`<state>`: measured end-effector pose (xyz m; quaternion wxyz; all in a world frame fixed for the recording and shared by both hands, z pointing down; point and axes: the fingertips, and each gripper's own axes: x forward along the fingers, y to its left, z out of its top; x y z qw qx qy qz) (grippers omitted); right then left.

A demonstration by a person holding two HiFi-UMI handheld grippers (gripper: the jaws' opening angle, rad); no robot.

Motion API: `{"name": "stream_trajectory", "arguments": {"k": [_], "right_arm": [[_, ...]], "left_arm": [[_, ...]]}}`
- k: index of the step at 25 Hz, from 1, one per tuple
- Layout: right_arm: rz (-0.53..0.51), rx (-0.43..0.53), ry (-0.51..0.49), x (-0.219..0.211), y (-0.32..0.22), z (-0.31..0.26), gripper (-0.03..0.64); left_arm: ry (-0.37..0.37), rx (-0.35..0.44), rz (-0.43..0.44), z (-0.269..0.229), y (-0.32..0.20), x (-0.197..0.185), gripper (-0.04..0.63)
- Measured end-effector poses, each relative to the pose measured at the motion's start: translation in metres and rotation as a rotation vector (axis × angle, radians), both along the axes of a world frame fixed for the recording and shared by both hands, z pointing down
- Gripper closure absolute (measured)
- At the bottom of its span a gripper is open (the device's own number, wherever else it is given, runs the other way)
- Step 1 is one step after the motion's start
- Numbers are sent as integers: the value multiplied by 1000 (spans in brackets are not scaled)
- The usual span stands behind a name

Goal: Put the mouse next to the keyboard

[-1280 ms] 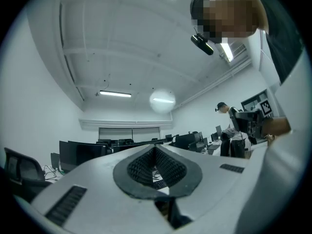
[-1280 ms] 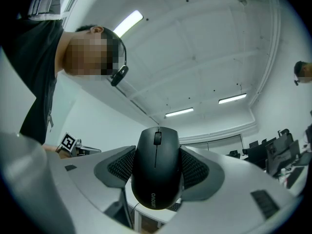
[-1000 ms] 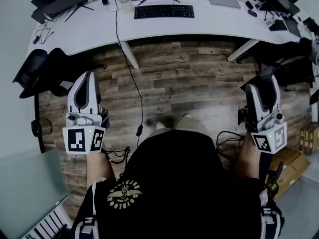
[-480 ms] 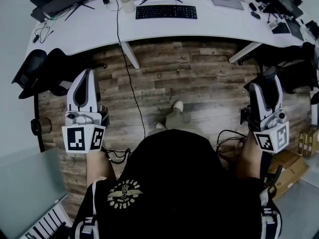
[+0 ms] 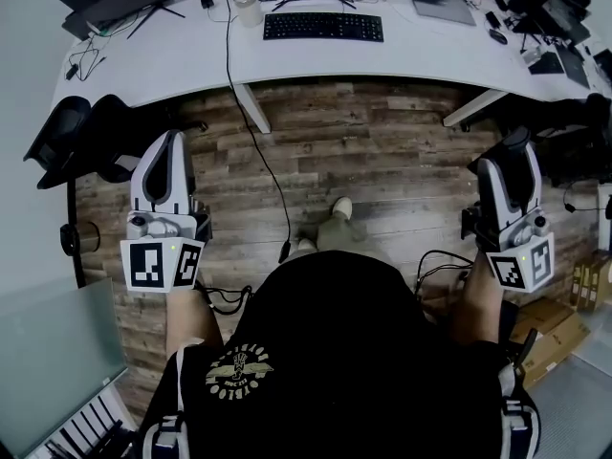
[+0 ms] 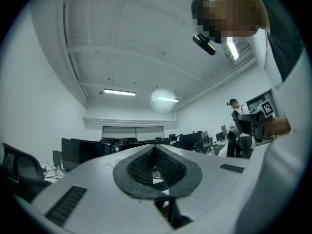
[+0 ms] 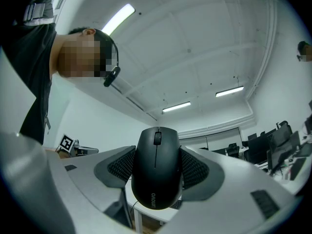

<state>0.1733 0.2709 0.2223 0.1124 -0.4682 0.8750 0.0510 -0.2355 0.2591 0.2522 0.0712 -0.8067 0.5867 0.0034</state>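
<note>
Right gripper pinches the black mouse squarely between its pads. Left gripper is pressed together on nothing. Carry stage, I'd say: the keyboard sits well off on the white desk. Next: walk up and lower the mouse beside it.

Ahead of my right gripper I see open floor up to the desk, whose top is bare right of the keyboard. A black chair crowds the outer side of my left gripper.
</note>
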Motion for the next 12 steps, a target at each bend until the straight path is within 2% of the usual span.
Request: {"name": "stream_trajectory", "arguments": {"k": [12], "right_arm": [[-18,-33,0,8,-47,11,333]], "left_arm": [[2,-33,-21,13,-37,9,594]]}}
